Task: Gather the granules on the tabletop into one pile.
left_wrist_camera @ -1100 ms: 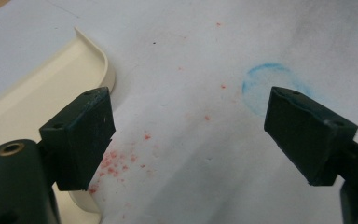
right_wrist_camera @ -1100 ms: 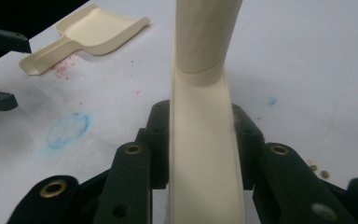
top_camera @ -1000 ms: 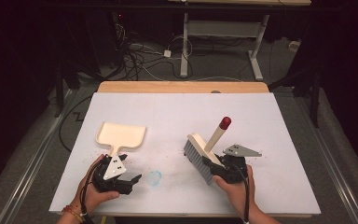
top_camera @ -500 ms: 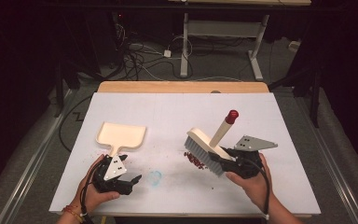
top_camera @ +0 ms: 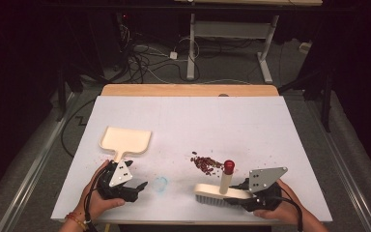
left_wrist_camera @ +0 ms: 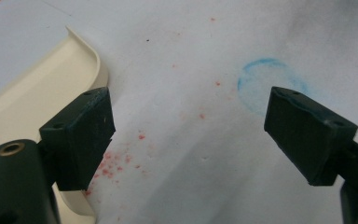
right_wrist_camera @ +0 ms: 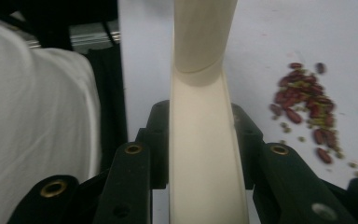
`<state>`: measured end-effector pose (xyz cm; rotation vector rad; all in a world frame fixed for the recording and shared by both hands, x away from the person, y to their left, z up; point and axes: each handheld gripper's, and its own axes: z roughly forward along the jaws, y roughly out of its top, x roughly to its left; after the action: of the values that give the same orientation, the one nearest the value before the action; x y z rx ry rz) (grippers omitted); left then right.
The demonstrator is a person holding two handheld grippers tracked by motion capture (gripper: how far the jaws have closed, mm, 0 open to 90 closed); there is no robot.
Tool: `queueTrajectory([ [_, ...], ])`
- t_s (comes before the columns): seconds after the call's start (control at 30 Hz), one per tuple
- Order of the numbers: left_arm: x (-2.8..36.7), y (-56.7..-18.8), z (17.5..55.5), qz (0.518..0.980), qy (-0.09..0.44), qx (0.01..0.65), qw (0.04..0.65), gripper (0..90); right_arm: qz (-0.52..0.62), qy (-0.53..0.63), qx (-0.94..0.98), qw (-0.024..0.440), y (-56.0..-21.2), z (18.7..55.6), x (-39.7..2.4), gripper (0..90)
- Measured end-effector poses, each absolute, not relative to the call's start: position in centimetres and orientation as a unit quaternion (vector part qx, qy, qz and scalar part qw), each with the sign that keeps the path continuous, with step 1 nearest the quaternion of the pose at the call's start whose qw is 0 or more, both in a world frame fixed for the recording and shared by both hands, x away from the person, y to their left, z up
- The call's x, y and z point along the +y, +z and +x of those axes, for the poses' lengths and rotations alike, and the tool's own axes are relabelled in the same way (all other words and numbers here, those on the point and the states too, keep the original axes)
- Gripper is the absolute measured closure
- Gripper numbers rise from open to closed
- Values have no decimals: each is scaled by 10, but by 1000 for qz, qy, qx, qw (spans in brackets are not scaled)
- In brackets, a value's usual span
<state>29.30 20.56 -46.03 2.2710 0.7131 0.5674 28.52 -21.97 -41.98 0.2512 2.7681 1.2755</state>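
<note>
Two hand-held grippers work near the counter's front edge. The right hand-held gripper point(top_camera: 234, 195) pinches the back of a cream hand brush point(top_camera: 216, 192), its jaws pressed against both sides; the brush lies at the front right, its red-tipped handle point(top_camera: 228, 168) standing up. Just beyond it sits a pile of red beans point(top_camera: 205, 163). The left hand-held gripper point(top_camera: 137, 187), front left, has its jaws spread and holds nothing, beside the cream dustpan point(top_camera: 124, 141) and a blue ring mark point(top_camera: 161, 183).
</note>
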Motion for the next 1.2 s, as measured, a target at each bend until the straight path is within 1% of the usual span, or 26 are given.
queueTrajectory([
  [0.1, 205, -460, 293, 874, 218, 272, 339, 153, 70, 417, 906, 33, -422, 288, -218, 674],
  [0.37, 203, -462, 294, 876, 214, 269, 338, 153, 65, 427, 900, 51, -427, 319, -218, 674],
  [0.53, 202, -462, 295, 878, 213, 268, 335, 153, 48, 433, 899, 36, -429, 341, -209, 672],
  [0.73, 200, -463, 296, 879, 211, 267, 333, 153, 51, 439, 895, 56, -425, 362, -203, 674],
  [0.9, 200, -464, 296, 880, 211, 266, 332, 153, 58, 439, 893, 75, -423, 371, -201, 674],
  [1.03, 200, -463, 296, 880, 212, 265, 332, 153, 74, 445, 888, 86, -421, 374, -202, 674],
  [1.2, 201, -463, 296, 878, 213, 267, 335, 153, 93, 464, 874, 112, -412, 368, -208, 674],
])
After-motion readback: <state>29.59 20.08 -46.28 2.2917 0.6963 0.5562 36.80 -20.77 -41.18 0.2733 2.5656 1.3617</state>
